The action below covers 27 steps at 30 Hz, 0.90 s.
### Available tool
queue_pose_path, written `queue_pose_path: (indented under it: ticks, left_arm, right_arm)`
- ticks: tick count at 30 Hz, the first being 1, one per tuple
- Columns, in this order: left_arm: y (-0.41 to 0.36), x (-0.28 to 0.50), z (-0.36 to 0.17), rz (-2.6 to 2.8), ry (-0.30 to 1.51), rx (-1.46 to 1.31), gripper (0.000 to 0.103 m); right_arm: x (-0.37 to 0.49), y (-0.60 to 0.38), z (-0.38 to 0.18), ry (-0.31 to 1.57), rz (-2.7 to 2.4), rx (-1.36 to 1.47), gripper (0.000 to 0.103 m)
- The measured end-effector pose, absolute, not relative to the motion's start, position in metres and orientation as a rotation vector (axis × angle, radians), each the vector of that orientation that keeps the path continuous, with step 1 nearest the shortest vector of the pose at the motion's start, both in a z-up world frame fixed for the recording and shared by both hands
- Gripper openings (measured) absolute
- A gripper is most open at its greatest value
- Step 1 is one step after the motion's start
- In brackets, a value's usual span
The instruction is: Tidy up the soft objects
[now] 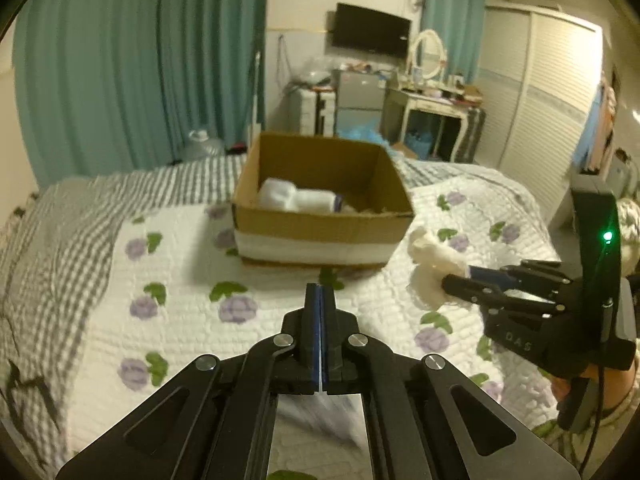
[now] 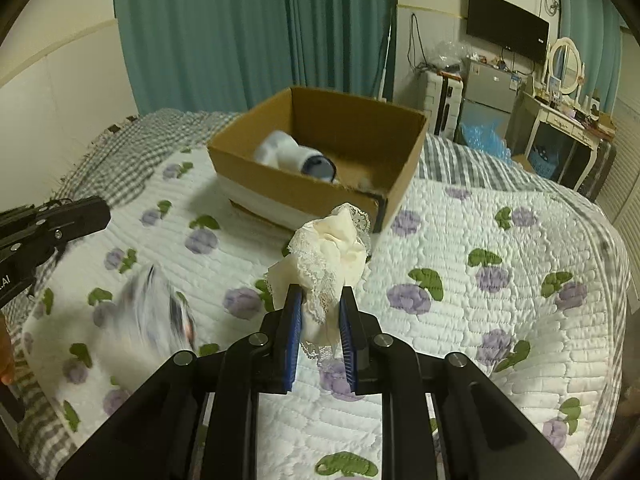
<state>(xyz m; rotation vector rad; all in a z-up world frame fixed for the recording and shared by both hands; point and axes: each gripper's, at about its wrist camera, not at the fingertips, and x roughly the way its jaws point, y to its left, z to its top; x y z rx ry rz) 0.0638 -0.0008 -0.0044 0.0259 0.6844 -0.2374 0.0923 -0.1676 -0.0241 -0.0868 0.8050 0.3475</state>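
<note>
Holding, in our right gripper (image 2: 320, 320), a cream lace-trimmed cloth (image 2: 328, 256): blue pads pinch its lower folds and the bundle stands up above the fingertips. Ahead of it, an open cardboard box (image 2: 320, 184) on the floral quilt (image 2: 500, 320); inside, toward its left wall, a white rolled cloth with a blue end (image 2: 296, 156).

Our left gripper (image 1: 321, 332): jaws pressed together, and whether anything thin is caught there we cannot tell. Below it, a blurred pale cloth with dark markings (image 2: 148, 320), seen from the right wrist view; whether it hangs from the fingers or lies on the quilt, we cannot tell. The box sits straight ahead of this gripper, the right gripper and its cloth off to its right.
</note>
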Motion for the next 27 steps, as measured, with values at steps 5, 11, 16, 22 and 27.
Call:
queue_pose_path:
  ticks: [5,11,16,22,27]
  left_arm:
    - [-0.015,0.070,0.003,-0.286,0.740,0.075,0.003]
    - [-0.029,0.055,-0.034,-0.262,0.869,0.108,0.007]
    - [-0.032,0.031,-0.058,-0.249,0.951,0.088,0.007]
    - [-0.033,0.013,-0.062,-0.216,0.944,0.032,0.007]
    - [-0.039,0.008,-0.052,-0.208,0.923,0.014,0.008]
  right_arm:
    - [0.086,-0.166,-0.017,0.795,0.356,-0.083,0.017]
    - [0.080,-0.176,-0.022,0.801,0.331,-0.104,0.017]
    - [0.076,-0.187,-0.022,0.805,0.312,-0.083,0.017]
    - [0.069,-0.188,-0.015,0.786,0.320,-0.074,0.017]
    - [0.062,-0.186,-0.019,0.786,0.331,-0.086,0.017]
